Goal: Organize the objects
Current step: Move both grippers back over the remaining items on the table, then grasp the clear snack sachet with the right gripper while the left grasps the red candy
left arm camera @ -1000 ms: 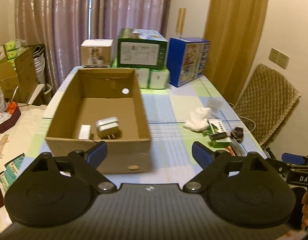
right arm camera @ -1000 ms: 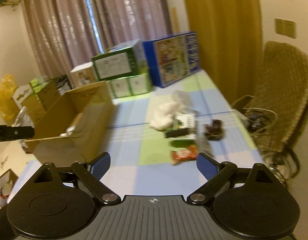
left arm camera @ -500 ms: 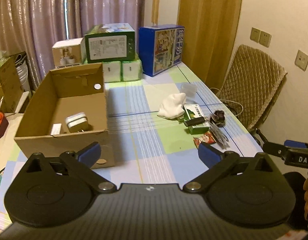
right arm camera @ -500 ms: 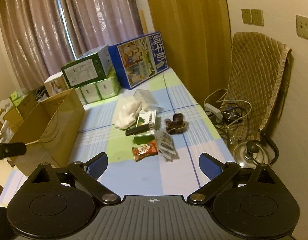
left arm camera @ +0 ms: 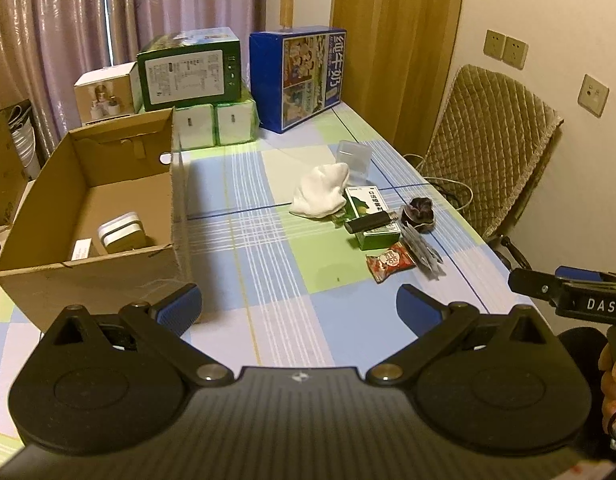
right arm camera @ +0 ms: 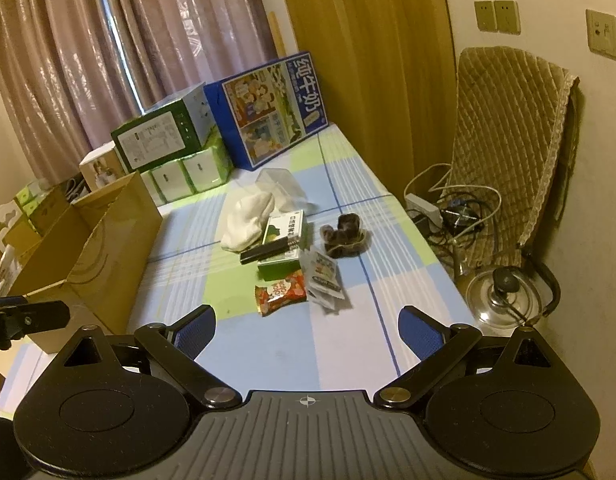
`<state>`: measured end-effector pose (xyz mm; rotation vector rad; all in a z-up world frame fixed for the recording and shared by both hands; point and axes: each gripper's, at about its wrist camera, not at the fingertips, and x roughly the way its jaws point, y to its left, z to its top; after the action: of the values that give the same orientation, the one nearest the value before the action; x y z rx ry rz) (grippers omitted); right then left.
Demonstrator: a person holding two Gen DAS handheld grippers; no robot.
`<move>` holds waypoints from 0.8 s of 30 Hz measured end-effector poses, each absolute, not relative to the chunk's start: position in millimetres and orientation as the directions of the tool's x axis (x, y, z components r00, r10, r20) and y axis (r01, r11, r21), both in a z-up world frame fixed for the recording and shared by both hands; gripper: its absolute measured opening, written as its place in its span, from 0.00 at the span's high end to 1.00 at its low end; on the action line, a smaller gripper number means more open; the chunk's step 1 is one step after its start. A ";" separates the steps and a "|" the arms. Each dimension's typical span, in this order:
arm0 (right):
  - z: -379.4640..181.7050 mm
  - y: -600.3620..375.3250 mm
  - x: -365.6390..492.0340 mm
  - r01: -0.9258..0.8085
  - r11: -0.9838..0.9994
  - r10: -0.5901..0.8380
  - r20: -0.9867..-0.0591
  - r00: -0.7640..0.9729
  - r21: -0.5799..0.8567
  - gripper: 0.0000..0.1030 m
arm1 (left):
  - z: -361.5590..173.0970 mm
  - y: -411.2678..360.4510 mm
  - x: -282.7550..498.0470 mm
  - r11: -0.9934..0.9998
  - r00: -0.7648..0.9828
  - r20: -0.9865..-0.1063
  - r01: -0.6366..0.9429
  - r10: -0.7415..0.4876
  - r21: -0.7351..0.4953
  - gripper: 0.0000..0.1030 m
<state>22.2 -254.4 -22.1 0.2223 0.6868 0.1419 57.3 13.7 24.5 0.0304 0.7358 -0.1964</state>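
1. Since a second ago the left wrist view has swung from the cardboard box (left arm camera: 88, 216) toward the right half of the table (left arm camera: 268, 280); the box, then centred, now sits at the left edge. The right wrist view, blurred then, is sharp now and looks down on the pile of small things.
2. The left gripper (left arm camera: 298, 308) hovers above the near table edge, its jaws spread wide and holding nothing. The right gripper (right arm camera: 308, 328) also has its jaws spread and empty, above the near edge of the table short of the pile.
3. In the box lie a white charger (left arm camera: 120, 232) and a small white card (left arm camera: 80, 249).
4. The pile on the table's right side: a white cloth (right arm camera: 248, 216), a green carton (right arm camera: 284, 240) with a black stick (right arm camera: 264, 250) lying across it, a red snack packet (right arm camera: 282, 292), clear sachets (right arm camera: 323, 276) and a dark hair tie (right arm camera: 343, 234).
5. Readable writing: "DAS" on the right gripper's body in the left view, and "纯牛奶" on the blue carton (left arm camera: 298, 76) at the far end.
6. Beside the table stand a quilted chair (right arm camera: 511, 136) and a steel kettle (right arm camera: 503, 292) on the floor.
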 end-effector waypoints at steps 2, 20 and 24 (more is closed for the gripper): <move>-24.0 -254.4 24.3 -0.055 0.967 0.202 -0.614 0.763 0.249 0.07 | 21.9 11.3 61.0 0.980 0.719 -0.673 0.196 -0.173 -0.043 0.01; -59.7 -265.2 91.3 -0.055 0.951 0.251 -0.658 0.710 0.303 0.19 | -21.8 -12.8 123.4 0.970 0.665 -0.721 0.240 -0.196 -0.042 0.02; -71.8 -268.4 113.7 -0.048 0.945 0.268 -0.681 0.682 0.324 0.24 | -36.7 -18.0 139.9 0.970 0.651 -0.733 0.241 -0.195 -0.043 0.02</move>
<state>113.7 -268.4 -71.8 0.2921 0.8036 0.1798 139.9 -18.0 -36.7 0.0601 0.8253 -0.2476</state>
